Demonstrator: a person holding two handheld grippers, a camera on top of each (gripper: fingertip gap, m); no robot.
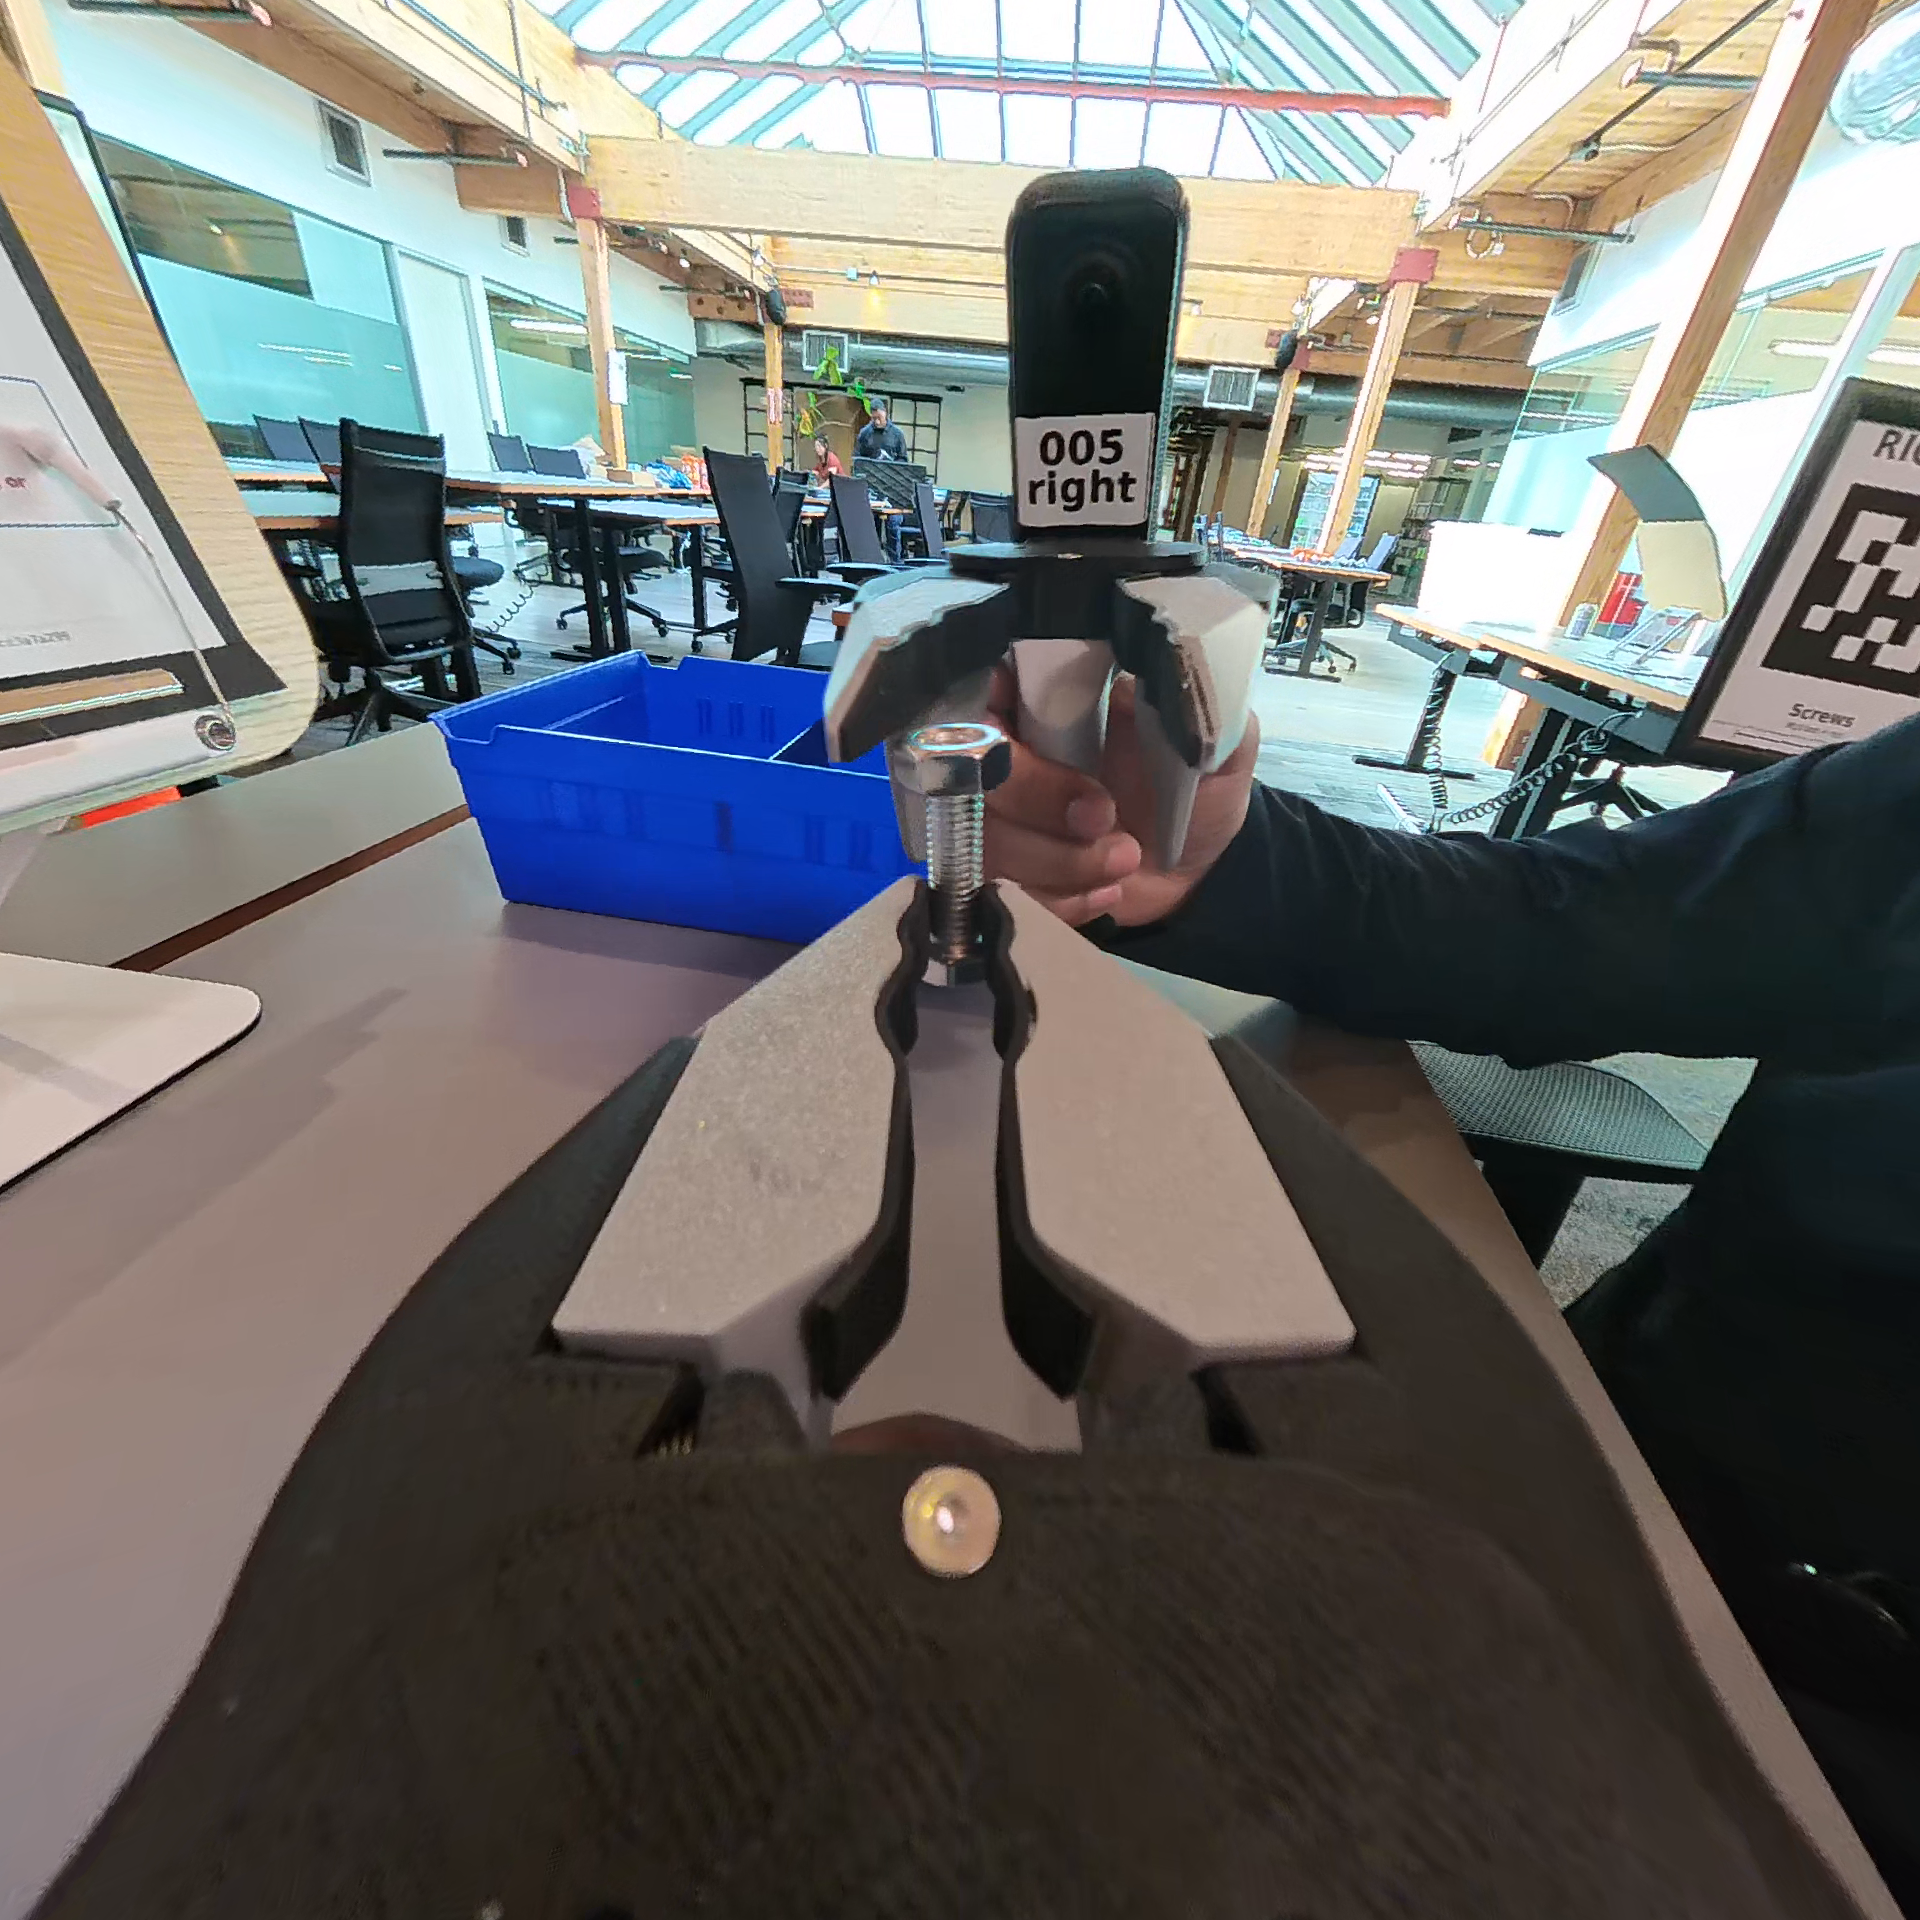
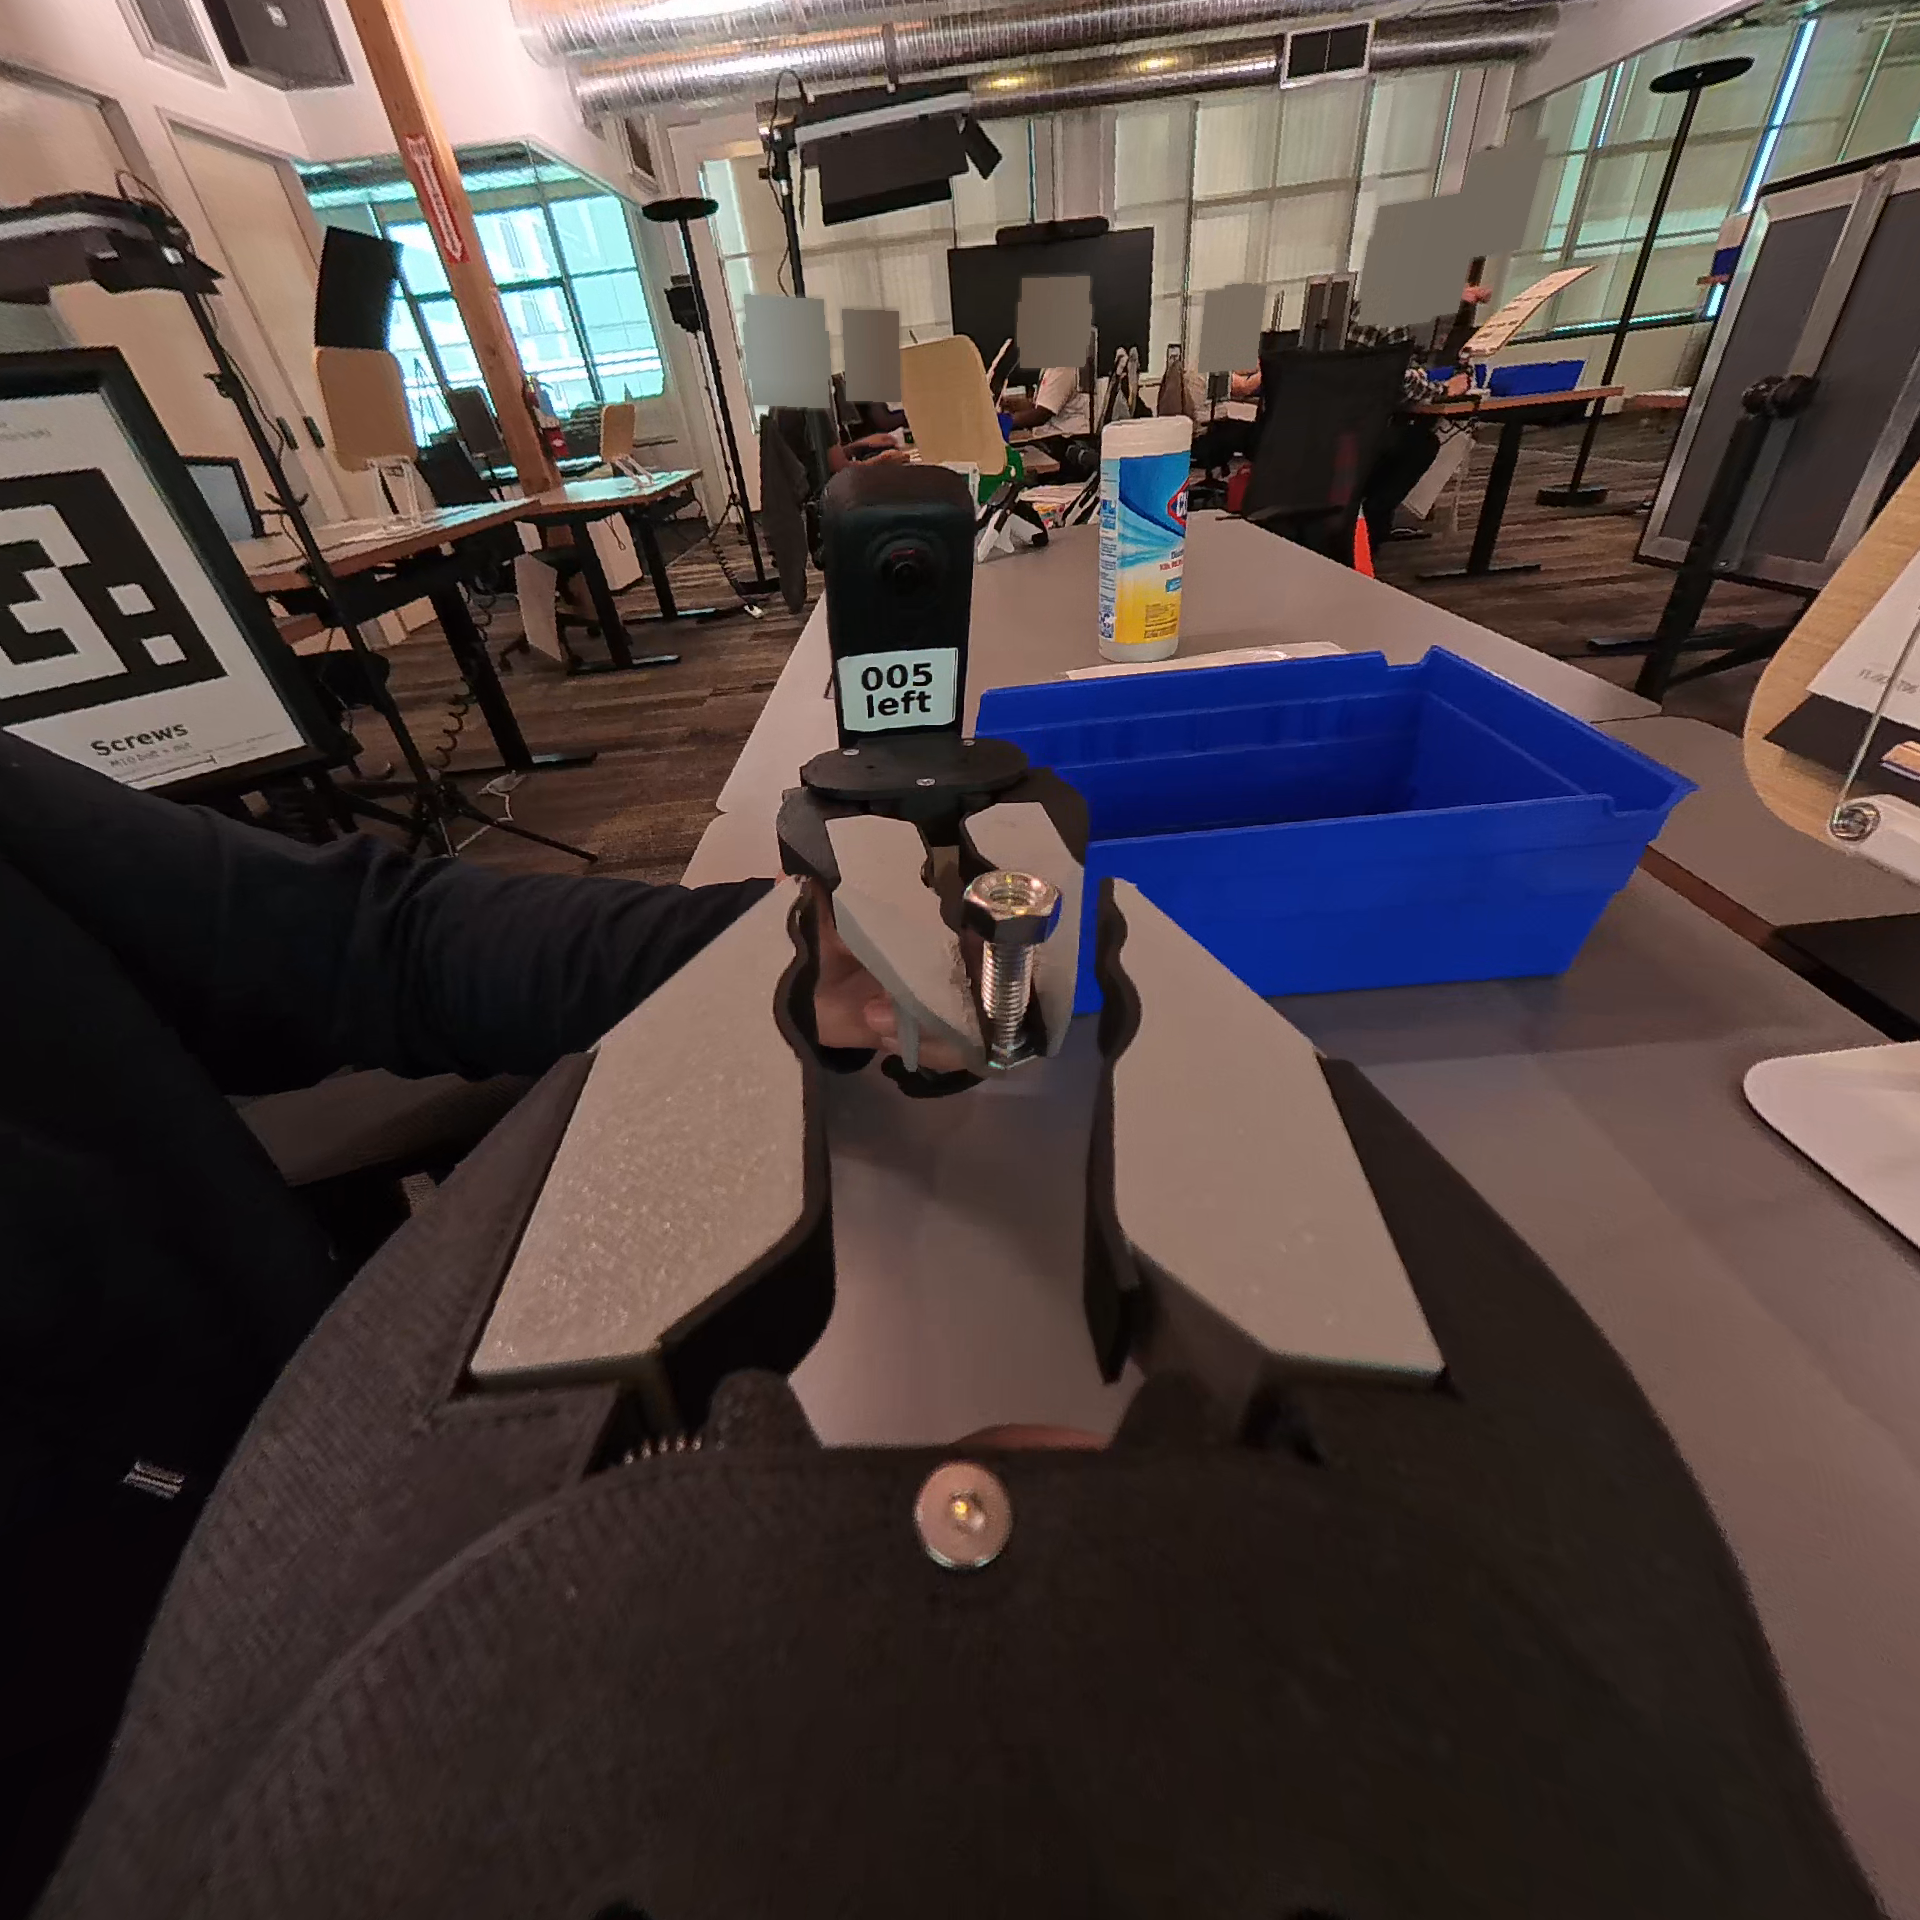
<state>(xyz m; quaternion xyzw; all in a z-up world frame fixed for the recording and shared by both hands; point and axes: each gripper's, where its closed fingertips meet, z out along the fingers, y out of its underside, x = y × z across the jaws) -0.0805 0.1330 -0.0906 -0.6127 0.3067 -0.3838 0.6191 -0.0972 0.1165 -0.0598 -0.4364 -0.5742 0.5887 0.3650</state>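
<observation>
The left gripper, held level just above the grey table, is clamped on the lower threads of an upright silver hex bolt. The right gripper faces it with fingers apart, close to the bolt without touching it. Each gripper's black camera carries a white printed label; a blue bin sits behind, and a framed sign with a black-and-white square code stands off the table.

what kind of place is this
Most likely an open-plan office or lab workspace: rows of desks with black office chairs under a glass skylight roof, plus a grey worktable holding a blue parts bin.
</observation>
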